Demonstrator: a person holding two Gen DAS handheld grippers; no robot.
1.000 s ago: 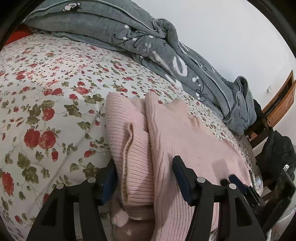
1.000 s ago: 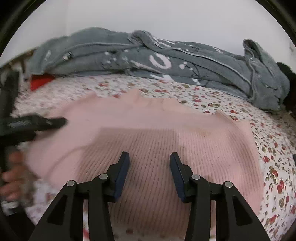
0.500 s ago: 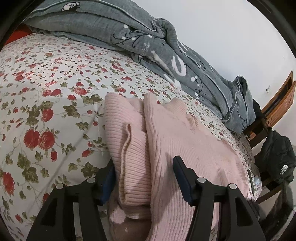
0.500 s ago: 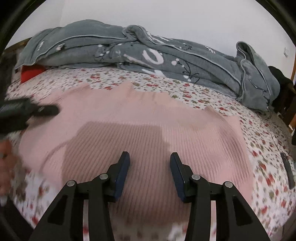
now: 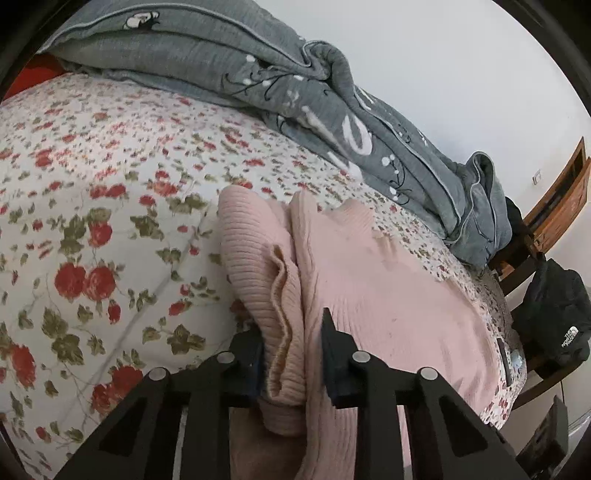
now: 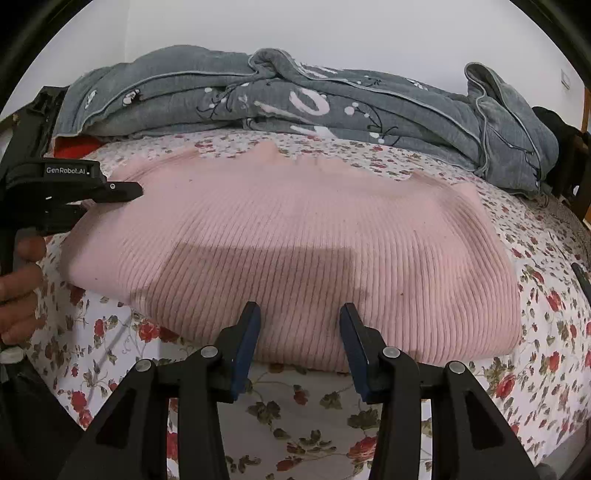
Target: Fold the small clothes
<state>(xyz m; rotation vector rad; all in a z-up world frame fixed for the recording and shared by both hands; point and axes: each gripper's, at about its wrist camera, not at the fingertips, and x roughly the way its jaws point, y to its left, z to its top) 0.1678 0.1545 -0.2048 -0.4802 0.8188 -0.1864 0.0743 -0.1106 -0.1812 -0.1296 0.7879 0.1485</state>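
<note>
Clearly your pink ribbed sweater (image 6: 295, 258) is soft, floppy knit, so your left gripper (image 5: 291, 354) pinches its bunched left edge while your right gripper (image 6: 299, 343) hovers wide at the near hem.

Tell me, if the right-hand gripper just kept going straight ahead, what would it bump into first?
Most likely the near folded edge of the pink ribbed knit sweater lying on the floral bedsheet. The right gripper is open, its fingertips apparently just short of that edge, though depth is unclear.

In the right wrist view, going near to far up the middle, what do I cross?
right gripper → pink sweater → floral bedsheet → grey quilt → white wall
</note>
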